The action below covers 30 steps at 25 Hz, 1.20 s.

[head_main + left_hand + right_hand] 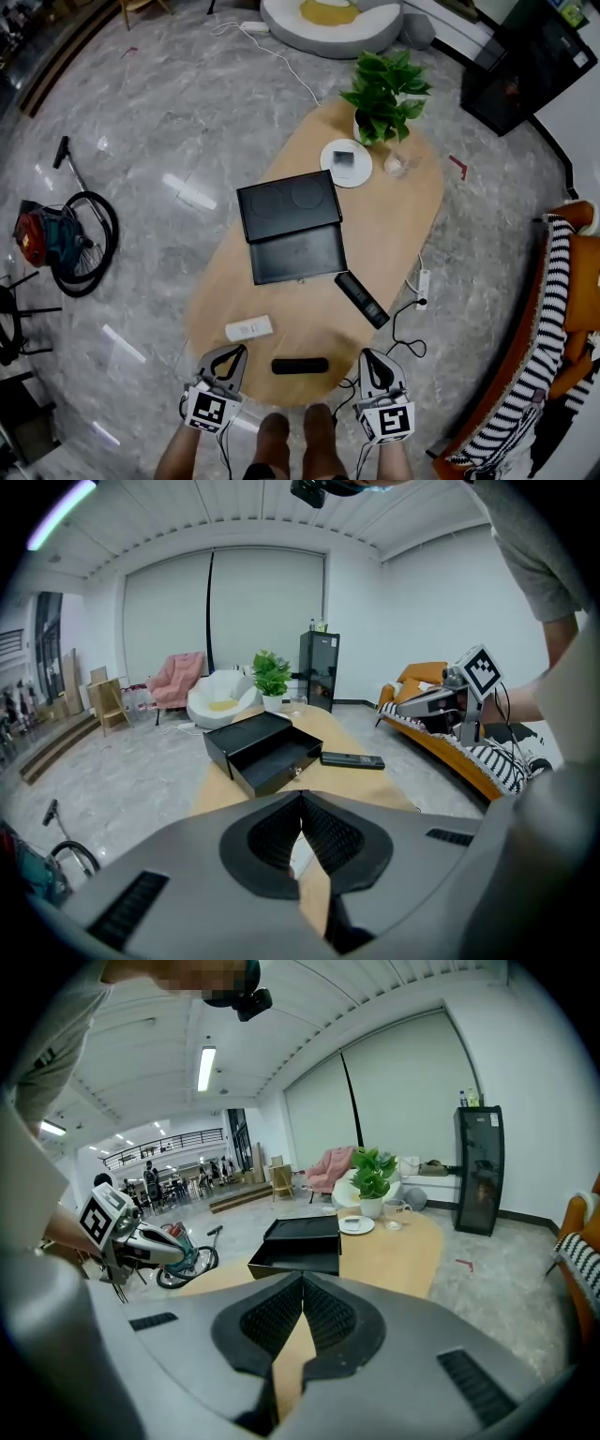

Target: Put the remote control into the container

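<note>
Remote control [362, 299] is laid near the tabletop's [394, 225] right edge, just beside the open black container [298, 251]. Left claw [240, 351] and right claw [367, 354] are held clenched, empty, at the near edge.

Table [394, 225]: light wood, plain. Container [298, 253] mid-table: matte blk in & out. Long remote [362, 299] by table's rt edge: blk. Short remote [300, 366] at near edge: blk. White remote [249, 328] nr left edge: all white. Plate [328, 165] at far end: white, grey square on it. Plant [386, 89]: green lvs, white pot. Floor [187, 94]: grey marble, pale veins. Vacuum [42, 236]: red & teal, blk hose. Sofa [583, 281]: orange; throw [544, 319]: blk/white stripes. Left gripper [240, 350] & right gripper [367, 355]: grey, blk-on-white marker cubes.
</note>
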### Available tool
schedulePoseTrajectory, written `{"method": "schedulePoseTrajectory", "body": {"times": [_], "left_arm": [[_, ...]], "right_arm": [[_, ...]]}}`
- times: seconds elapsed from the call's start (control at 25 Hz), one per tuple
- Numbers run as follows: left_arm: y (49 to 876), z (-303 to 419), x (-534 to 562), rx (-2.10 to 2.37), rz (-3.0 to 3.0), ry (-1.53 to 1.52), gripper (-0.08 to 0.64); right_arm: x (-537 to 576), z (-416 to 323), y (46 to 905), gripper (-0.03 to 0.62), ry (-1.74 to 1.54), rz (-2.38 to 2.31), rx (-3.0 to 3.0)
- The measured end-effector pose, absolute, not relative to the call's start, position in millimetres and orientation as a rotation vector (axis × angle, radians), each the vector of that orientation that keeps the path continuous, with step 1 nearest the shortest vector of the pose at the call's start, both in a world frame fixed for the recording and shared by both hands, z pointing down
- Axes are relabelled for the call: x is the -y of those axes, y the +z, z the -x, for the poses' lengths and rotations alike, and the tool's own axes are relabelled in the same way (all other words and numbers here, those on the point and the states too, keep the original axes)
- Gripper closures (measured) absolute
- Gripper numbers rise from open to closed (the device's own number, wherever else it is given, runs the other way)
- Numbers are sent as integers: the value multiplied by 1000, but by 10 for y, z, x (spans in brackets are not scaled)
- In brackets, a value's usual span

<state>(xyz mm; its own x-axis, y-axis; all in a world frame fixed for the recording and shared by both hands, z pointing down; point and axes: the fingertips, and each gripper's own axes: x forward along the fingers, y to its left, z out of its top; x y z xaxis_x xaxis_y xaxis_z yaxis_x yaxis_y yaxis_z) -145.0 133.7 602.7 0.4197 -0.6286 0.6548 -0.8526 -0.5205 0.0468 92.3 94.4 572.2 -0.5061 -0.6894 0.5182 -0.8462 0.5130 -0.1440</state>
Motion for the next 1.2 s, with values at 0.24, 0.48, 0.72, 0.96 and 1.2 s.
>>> {"method": "schedulePoseTrajectory", "body": {"times": [0.24,0.48,0.72,0.96,1.2], "left_arm": [[6323,1434,-1430,1116,-2296,935,549],[6697,1434,-1531,933,-2309,1143,443],[7033,1530,-1521,802,-2328,1345,373],[7327,1571,-1472,735,-2283,1442,277],[7648,1637,-1515,638,-2227,1571,268]], "right_arm": [[-1020,-868,5747,580,586,-1231,2370],[-1070,-897,5825,580,609,-1216,2343],[-1100,-907,5888,580,611,-1215,2322],[-1103,-954,5930,580,618,-1222,2305],[-1060,-1061,5967,580,622,-1247,2285]]}}
